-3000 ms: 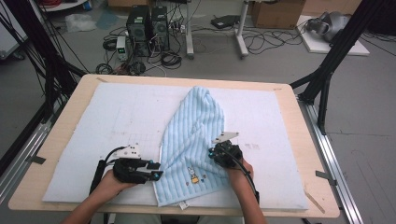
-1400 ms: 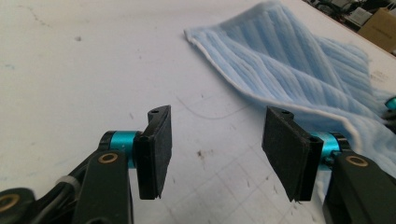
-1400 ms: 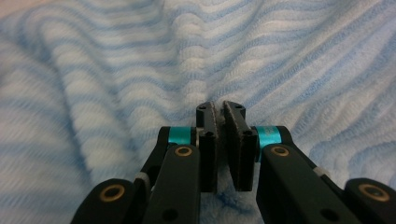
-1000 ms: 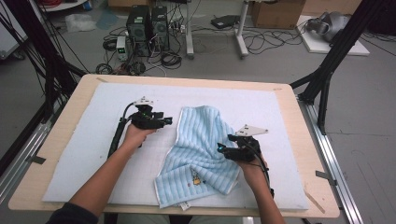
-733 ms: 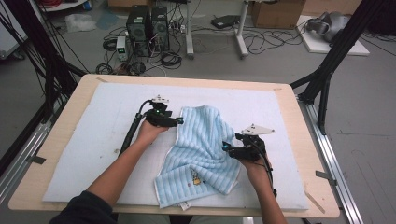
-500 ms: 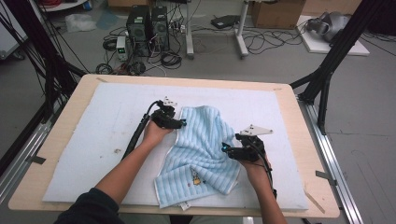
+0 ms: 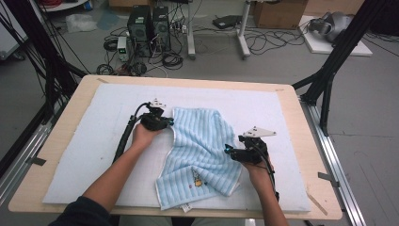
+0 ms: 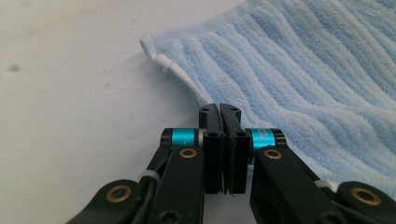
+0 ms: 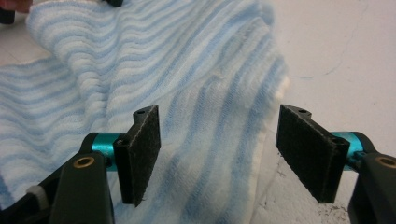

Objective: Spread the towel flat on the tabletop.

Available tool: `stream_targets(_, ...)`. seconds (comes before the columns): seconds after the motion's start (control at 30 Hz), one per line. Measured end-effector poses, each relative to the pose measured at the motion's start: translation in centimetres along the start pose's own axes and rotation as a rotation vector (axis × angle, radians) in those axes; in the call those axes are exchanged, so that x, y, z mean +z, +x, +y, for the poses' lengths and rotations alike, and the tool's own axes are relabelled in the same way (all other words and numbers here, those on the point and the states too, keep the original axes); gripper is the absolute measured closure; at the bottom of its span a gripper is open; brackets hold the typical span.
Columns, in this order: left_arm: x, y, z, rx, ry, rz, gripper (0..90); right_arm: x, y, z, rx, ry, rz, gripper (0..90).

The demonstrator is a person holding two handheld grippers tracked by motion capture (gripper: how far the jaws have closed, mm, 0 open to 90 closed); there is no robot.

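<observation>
A light-blue striped towel [image 7: 202,141] lies rumpled and partly folded on the white mat [image 7: 89,141]. My left gripper [image 7: 168,122] sits at its upper left edge. In the left gripper view its jaws have just been closing and now stand together [image 8: 219,108] right on the white hem of the towel [image 8: 303,70]; the pinched cloth itself is hidden. My right gripper [image 7: 227,150] rests at the towel's right edge. Its jaws, which widened a moment ago, stand open [image 9: 219,114], with the towel [image 9: 187,70] and its hem lying below the gap, untouched by the pads.
The mat covers a wooden table [image 7: 44,160]. A small embroidered picture [image 7: 196,178] and a label [image 7: 186,206] mark the towel's near end. Computer towers [image 7: 148,23], cables and black frame legs [image 7: 329,70] stand on the floor beyond the table.
The left hand moved right and toward me to the towel's upper left edge, and its jaws closed there. The right hand stayed at the towel's right edge.
</observation>
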State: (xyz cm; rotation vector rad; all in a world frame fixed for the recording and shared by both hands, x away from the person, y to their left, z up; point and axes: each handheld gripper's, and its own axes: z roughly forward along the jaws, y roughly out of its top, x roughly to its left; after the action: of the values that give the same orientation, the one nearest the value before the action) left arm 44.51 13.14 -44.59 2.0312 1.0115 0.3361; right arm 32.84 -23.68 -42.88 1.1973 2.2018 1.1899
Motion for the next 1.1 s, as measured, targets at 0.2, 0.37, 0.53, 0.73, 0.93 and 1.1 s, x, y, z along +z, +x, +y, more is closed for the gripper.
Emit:
stream_targets(0.2, -2.0, 1.4, -1.1, -0.004, -0.022, 0.01, 87.1, 0.0, -0.1, 0.0, 0.013, -0.002, -0.025, 30.6)
stream_targets(0.37, -2.6, 2.0, -2.2, -0.023, -0.021, 0.011, 87.1, 0.4, -0.9, 0.3, 0.041, -0.007, -0.065, 34.2)
stream_targets(0.53, -3.3, 2.6, -2.1, -0.038, -0.05, 0.033, 87.1, 1.3, -2.2, 1.5, 0.057, -0.015, -0.119, 43.7)
stream_targets(0.73, -4.0, 4.1, -3.0, -0.102, -0.081, 0.06, 77.5, 3.5, -3.8, 3.7, 0.088, -0.001, -0.163, 46.8)
stream_targets(0.93, -5.0, 4.5, -3.7, -0.156, -0.143, 0.027, 46.4, 6.8, -4.2, 5.9, 0.075, 0.044, -0.158, 45.3)
stream_targets(1.1, -5.8, 4.1, -3.9, -0.123, -0.179, -0.018, 42.1, 9.5, -4.0, 7.6, 0.067, 0.08, -0.146, 43.7)
